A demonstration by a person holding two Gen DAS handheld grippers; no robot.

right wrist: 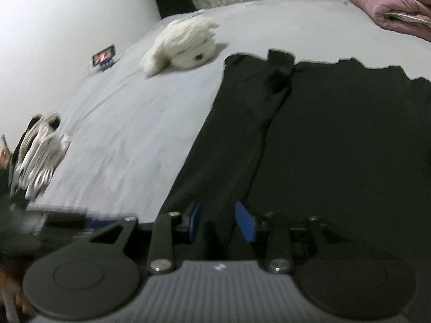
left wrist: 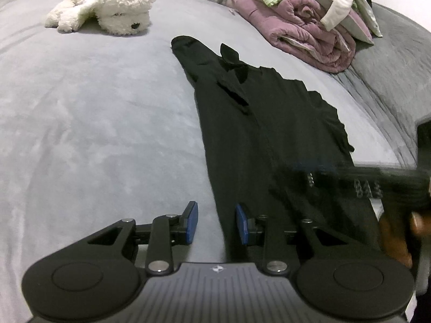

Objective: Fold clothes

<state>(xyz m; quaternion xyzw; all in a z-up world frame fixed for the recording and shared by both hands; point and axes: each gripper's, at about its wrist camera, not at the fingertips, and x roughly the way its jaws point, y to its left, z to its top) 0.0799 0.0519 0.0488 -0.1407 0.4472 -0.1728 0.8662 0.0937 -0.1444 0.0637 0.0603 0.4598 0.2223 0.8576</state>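
A black garment [left wrist: 272, 134] lies flat and lengthwise on the grey bed [left wrist: 94, 134], with a sleeve folded in along its left side. My left gripper [left wrist: 217, 222] is open just above the garment's near left edge: the right blue pad is over the cloth, the left pad over bare sheet, and nothing is pinched. In the right wrist view the same garment [right wrist: 336, 140] fills the right half. My right gripper [right wrist: 219, 222] hovers over the folded sleeve strip near its close end. Its pads stand apart, and dark cloth shows in the gap without being pressed. The picture is blurred.
A white plush dog [left wrist: 107, 8] lies at the far side of the bed. A pink quilt [left wrist: 304, 37] with clothes piled on it sits at the far right. A stack of pale folded clothes [right wrist: 37, 153] and a small lit device [right wrist: 103, 56] lie at the bed's left edge.
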